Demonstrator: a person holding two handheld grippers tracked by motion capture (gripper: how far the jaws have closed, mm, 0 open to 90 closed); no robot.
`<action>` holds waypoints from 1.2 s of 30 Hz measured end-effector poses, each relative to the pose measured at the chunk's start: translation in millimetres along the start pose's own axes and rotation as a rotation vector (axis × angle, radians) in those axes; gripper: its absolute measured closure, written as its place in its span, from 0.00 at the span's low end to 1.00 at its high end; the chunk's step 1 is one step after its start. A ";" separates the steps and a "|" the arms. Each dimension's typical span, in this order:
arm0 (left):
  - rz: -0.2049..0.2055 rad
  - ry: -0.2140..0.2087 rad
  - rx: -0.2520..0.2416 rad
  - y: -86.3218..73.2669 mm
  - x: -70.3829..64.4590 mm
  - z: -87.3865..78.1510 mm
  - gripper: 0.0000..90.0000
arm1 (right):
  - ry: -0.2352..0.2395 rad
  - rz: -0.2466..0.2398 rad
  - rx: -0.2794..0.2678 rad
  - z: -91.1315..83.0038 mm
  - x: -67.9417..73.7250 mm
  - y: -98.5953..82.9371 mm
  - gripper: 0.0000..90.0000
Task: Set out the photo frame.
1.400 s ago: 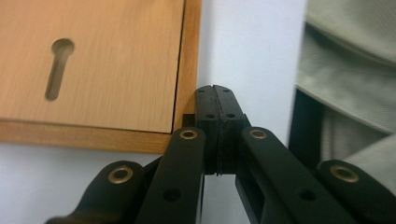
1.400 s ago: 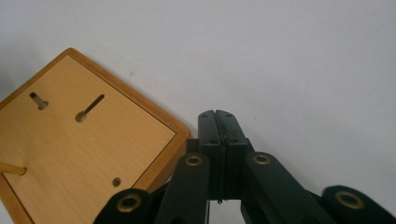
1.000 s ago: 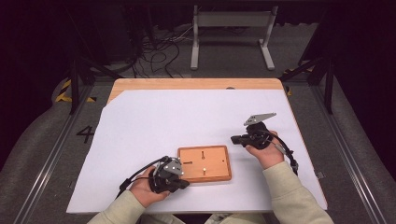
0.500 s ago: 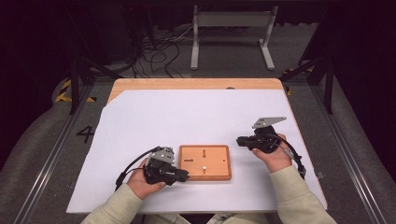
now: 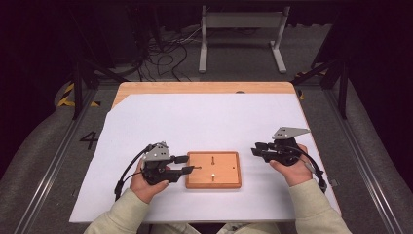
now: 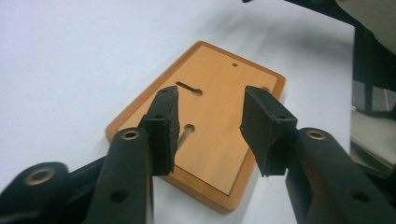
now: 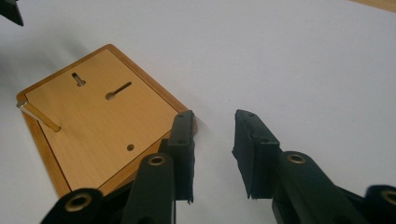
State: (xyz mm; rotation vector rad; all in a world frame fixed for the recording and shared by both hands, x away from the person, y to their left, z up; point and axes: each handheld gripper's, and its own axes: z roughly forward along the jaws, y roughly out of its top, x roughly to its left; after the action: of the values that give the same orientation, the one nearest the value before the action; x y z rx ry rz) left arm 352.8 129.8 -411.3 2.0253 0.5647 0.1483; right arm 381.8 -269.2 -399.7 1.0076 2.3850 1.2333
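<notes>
White surface (image 5: 204,122); my left gripper (image 5: 184,165) fingers wide over wooden board (image 5: 224,179), right gripper (image 5: 257,148) fingers wide beside it, a nudge could slide it.

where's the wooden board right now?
In the high view the wooden board lies flat on the white table cover, near the person's edge, between the left gripper at its left edge and the right gripper.

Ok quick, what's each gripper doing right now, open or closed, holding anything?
Left gripper: open, holding nothing, fingers over the wooden board.
Right gripper: open, holding nothing, beside the board's edge.
</notes>
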 end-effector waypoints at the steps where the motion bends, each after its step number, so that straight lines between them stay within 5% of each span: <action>1: -0.009 0.008 0.001 0.0 1.0 1.3 0.59 | -0.005 0.001 -0.002 -1.2 -0.1 -0.6 0.74; 17: -0.019 -0.013 -0.041 6.4 -6.5 20.6 0.55 | -0.058 0.023 -0.058 -9.8 -7.7 -7.8 0.64; 28: 0.080 -0.092 0.004 8.5 -22.2 46.3 0.55 | -0.056 0.029 -0.068 -12.7 -8.4 -9.2 0.65; 36: 0.083 -0.135 0.054 5.0 -22.9 61.3 0.58 | -0.056 0.036 -0.071 -14.1 -8.5 -9.8 0.65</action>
State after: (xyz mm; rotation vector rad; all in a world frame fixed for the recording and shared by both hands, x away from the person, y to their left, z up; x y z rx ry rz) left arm 354.6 68.6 -435.0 2.0939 0.4042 0.0452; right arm 376.1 -287.6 -399.6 1.0528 2.2743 1.2753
